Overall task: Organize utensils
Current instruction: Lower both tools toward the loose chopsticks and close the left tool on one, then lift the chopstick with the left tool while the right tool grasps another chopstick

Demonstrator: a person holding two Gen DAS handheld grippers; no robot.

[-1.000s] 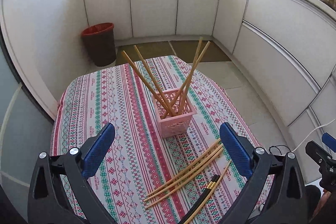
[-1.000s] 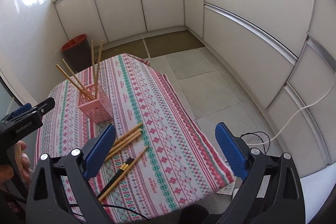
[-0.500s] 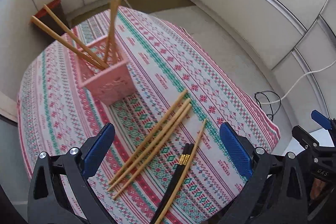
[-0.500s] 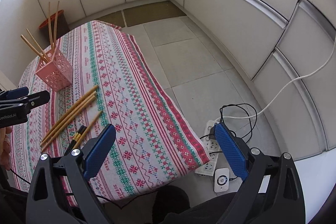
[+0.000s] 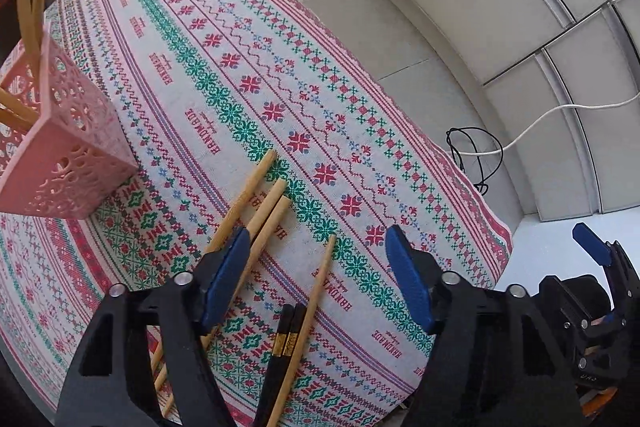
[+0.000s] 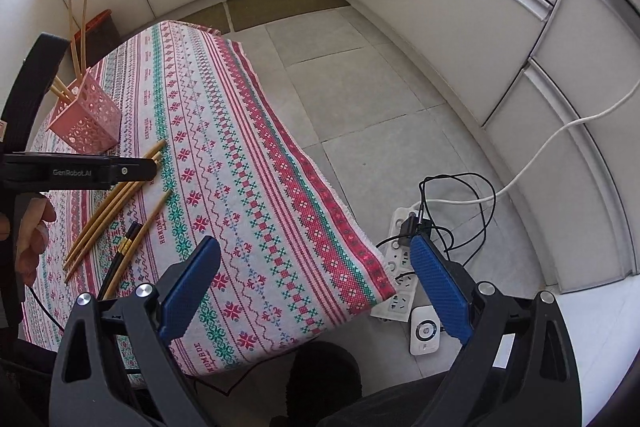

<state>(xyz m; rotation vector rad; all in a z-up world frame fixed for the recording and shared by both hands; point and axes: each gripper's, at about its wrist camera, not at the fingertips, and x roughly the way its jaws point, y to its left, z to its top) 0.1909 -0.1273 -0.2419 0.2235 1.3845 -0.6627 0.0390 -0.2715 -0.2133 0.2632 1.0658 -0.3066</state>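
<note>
Now lower, L tongs (image 5: 320, 281) straddle chopsticks (image 5: 316, 291) — open.

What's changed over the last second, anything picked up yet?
Nothing picked up. The left gripper has dropped in, open, over the loose bamboo chopsticks; the right gripper, open, swung toward the table's floor-side edge. Chopsticks, black pair and pink holder are unmoved.

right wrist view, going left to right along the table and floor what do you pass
pink basket → loose chopsticks → patterned tablecloth → white power strip → white cable
</note>
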